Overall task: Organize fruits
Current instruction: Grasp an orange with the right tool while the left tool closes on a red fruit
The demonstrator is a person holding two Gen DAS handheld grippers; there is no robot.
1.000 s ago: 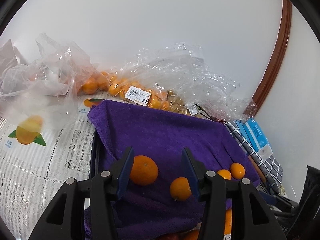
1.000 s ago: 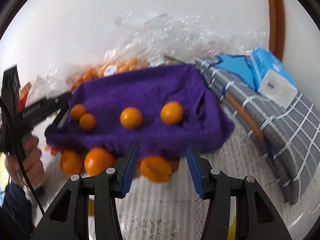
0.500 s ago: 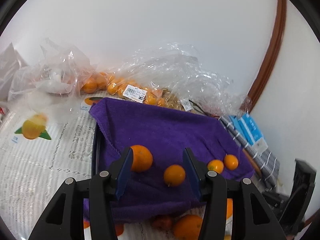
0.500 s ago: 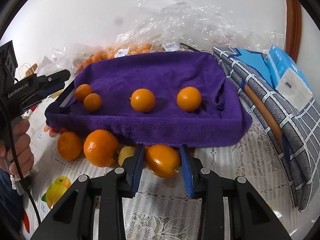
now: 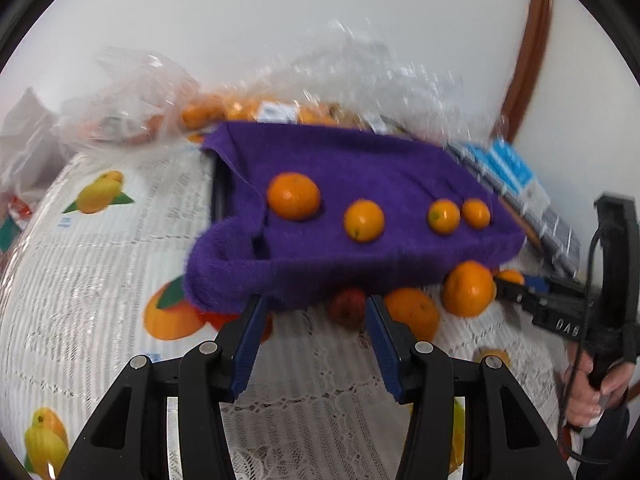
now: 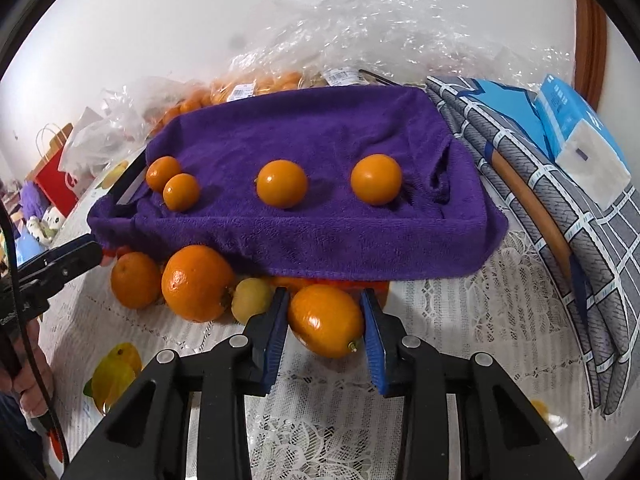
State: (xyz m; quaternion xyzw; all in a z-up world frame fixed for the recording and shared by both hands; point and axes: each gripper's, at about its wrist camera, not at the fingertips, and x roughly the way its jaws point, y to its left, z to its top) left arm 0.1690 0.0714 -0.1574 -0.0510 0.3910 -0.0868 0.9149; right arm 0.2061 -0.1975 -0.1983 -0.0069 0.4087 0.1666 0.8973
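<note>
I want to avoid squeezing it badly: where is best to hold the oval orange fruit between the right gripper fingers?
Grip the oval orange fruit across its short middle, coming from the front as the right gripper does now; its long axis and stem tip point sideways-down, so flanks probably hold best.

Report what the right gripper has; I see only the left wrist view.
Observer: The right gripper has an oval orange between its fingers, and the pads seem to touch both sides.
Operator: Say where that orange is.
Observer: Just in front of the purple towel's hanging edge, on or barely above the lace tablecloth.
Operator: Name its nearest neighbour.
Observer: A small yellowish fruit, outside the left finger, beside a big round orange.
</note>
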